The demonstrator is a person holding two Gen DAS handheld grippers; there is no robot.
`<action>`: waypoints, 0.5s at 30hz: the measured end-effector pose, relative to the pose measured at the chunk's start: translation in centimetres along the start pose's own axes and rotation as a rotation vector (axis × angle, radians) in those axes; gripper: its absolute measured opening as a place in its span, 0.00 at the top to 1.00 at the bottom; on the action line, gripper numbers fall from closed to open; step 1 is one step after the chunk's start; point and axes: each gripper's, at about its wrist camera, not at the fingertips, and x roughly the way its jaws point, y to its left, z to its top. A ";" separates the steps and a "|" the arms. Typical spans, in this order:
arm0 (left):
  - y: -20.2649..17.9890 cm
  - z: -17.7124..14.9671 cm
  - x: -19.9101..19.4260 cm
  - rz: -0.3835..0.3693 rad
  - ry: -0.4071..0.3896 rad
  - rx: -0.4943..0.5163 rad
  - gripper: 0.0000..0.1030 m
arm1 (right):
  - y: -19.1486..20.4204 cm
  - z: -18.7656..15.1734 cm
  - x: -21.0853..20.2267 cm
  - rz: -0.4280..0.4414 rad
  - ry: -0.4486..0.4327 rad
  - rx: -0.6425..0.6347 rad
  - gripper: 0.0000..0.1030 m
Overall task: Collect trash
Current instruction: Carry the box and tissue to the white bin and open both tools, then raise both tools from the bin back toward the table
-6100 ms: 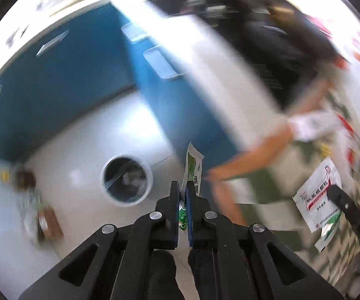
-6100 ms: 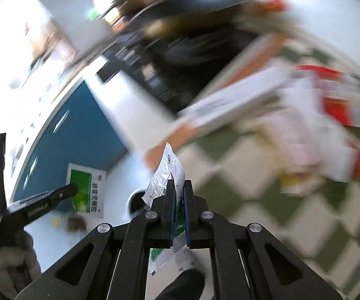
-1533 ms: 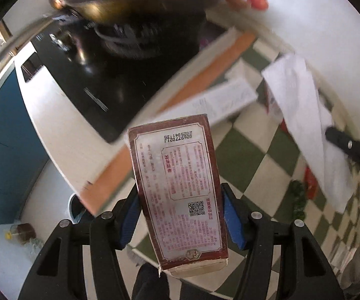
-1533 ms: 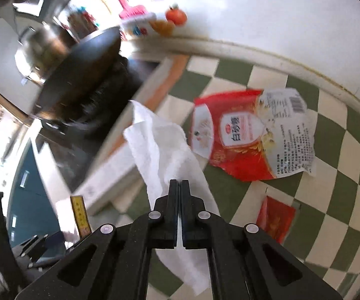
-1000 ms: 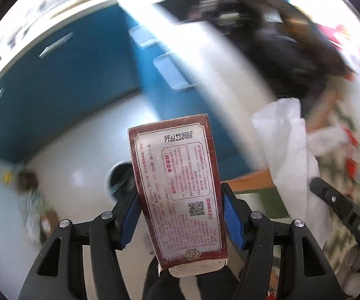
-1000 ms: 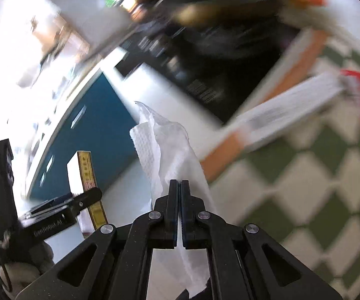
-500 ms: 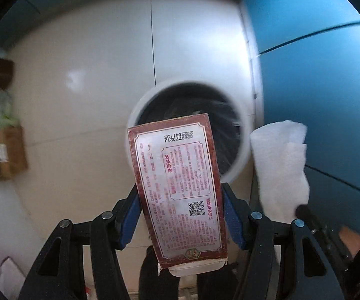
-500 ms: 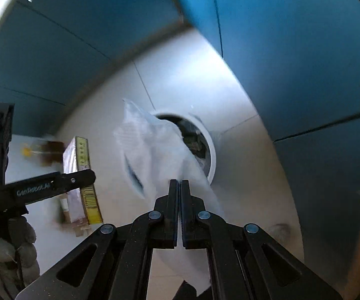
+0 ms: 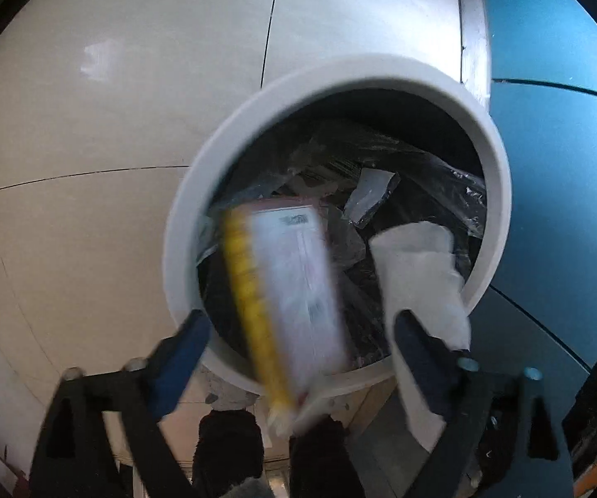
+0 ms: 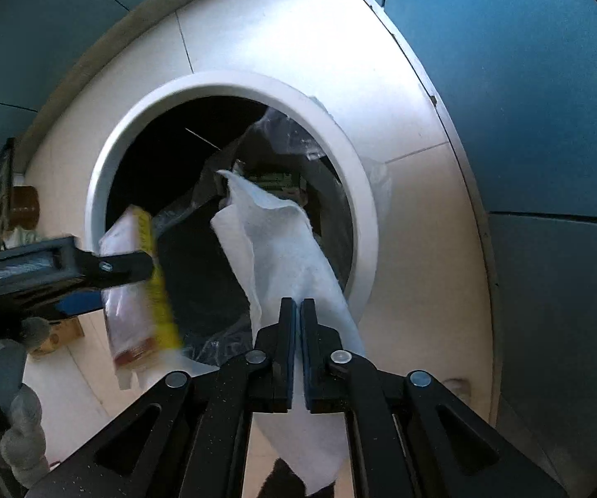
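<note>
A white round trash bin (image 9: pixel 340 70) stands on the floor right below both grippers. My left gripper (image 9: pixel 296 321) hangs over its near rim with the jaws opening. A blurred white and red carton with a yellow side (image 9: pixel 290 290) tilts loose between the blue pads, touching neither. In the right wrist view the same carton (image 10: pixel 140 290) sits by the left gripper's finger (image 10: pixel 120 265). My right gripper (image 10: pixel 297 307) is over the bin (image 10: pixel 232 83). Its jaws are opening by a thin slit, with a white paper towel (image 10: pixel 273 245) still pinched between them. The towel (image 9: pixel 419 265) droops over the bin's mouth.
A black liner with crumpled wrappers (image 9: pixel 381 166) fills the bin. Blue cabinet fronts (image 9: pixel 568 166) rise close on the right, and white floor tiles (image 9: pixel 111 124) spread to the left. A brown jar (image 10: pixel 24 203) stands on the floor at far left. A gloved hand (image 10: pixel 20 435) holds the left gripper.
Both grippers have come down close over the bin. The left jaws have spread wide and the carton has slipped loose and tilted. The right jaws have parted by a slit.
</note>
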 end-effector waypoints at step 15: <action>-0.5 -5.0 -8.1 0.351 -0.398 0.132 0.08 | 2.2 -0.8 -2.7 -0.066 -0.084 -0.120 0.01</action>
